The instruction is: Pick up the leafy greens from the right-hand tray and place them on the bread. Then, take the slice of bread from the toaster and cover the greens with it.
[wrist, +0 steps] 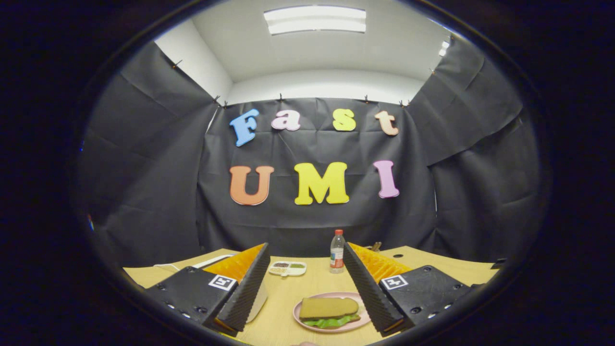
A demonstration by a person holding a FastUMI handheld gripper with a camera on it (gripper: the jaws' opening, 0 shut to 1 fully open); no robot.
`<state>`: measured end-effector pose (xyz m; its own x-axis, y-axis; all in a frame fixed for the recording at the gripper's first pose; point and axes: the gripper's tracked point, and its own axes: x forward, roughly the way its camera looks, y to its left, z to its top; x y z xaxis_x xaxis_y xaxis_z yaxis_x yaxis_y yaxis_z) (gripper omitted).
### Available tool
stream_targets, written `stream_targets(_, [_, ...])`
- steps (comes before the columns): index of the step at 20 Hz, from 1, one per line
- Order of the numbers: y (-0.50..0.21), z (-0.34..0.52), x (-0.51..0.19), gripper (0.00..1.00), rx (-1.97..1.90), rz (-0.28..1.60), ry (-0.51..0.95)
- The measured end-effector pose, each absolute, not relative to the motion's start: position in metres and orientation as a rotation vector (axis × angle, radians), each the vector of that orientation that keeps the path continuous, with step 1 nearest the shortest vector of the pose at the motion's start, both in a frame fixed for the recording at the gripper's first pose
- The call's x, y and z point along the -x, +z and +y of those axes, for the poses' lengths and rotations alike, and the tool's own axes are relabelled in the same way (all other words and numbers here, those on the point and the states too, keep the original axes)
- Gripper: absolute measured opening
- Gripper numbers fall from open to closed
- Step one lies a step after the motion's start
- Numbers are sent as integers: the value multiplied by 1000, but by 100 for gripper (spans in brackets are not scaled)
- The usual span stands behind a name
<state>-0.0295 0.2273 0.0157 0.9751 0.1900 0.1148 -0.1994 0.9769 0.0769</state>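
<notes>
Staged recording booth, not a home.
Pinned black cloth walls (144, 158), ceiling strip light (314, 19), pale wooden tabletop (317, 281).

Brown bread slice (329, 307) lies flat atop leafy greens (331, 322).

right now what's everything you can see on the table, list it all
plate: one, pink, between the fingers, near
bread slice: one, tan-brown, on the plate, lying over the greens
leafy greens: one bunch, green, poking out under the bread
water bottle: one, clear with red label, upright, beyond the plate
small tray: one, white, divided, beyond the fingers beside the bottle
white object: one, partly hidden behind a finger, cannot tell what
table: one, light wood
gripper: one, black fingers with orange backs, open, holding nothing
</notes>
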Motion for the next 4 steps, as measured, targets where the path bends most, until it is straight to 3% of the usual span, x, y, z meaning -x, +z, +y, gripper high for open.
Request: stream_targets(4, [6, 228, 25, 93, -105, -71, 181])
